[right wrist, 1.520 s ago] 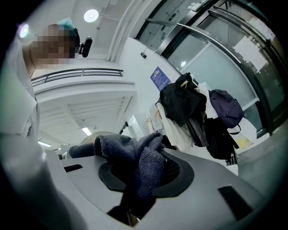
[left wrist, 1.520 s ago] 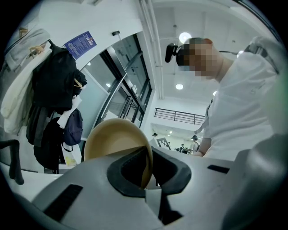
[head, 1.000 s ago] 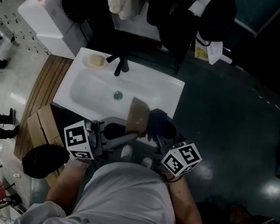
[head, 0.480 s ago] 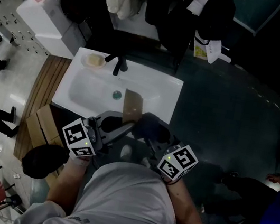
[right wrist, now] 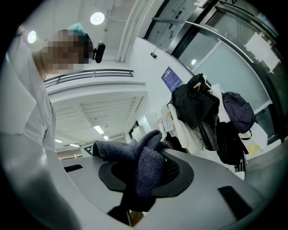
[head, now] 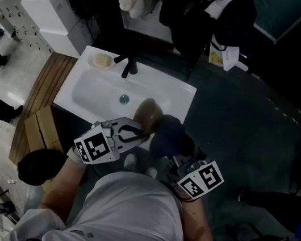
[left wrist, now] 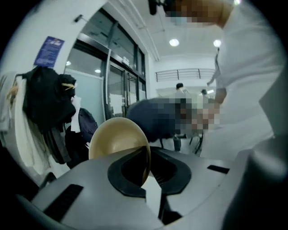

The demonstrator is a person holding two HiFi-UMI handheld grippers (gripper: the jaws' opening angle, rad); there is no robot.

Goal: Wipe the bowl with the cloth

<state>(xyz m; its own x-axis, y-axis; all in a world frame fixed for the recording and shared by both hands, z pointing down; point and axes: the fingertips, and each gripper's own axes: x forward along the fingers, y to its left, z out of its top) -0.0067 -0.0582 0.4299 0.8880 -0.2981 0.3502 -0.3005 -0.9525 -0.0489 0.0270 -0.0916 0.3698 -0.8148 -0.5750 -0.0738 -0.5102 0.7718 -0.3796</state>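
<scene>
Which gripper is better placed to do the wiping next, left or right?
Right. The right gripper has its jaws shut on the cloth, close beside the bowl, while the left gripper is occupied clamping the bowl's rim and can only hold it steady.

Plain golden tan recorded for bowl point(left wrist: 118, 137); dark blue-grey knit for cloth point(right wrist: 145, 168). White noted on sink point(head: 173, 92), black on tap point(head: 128, 68).

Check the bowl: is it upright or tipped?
Tipped on its side. The left gripper clamps the bowl by its rim, and that rim stands near vertical between the jaws.
</scene>
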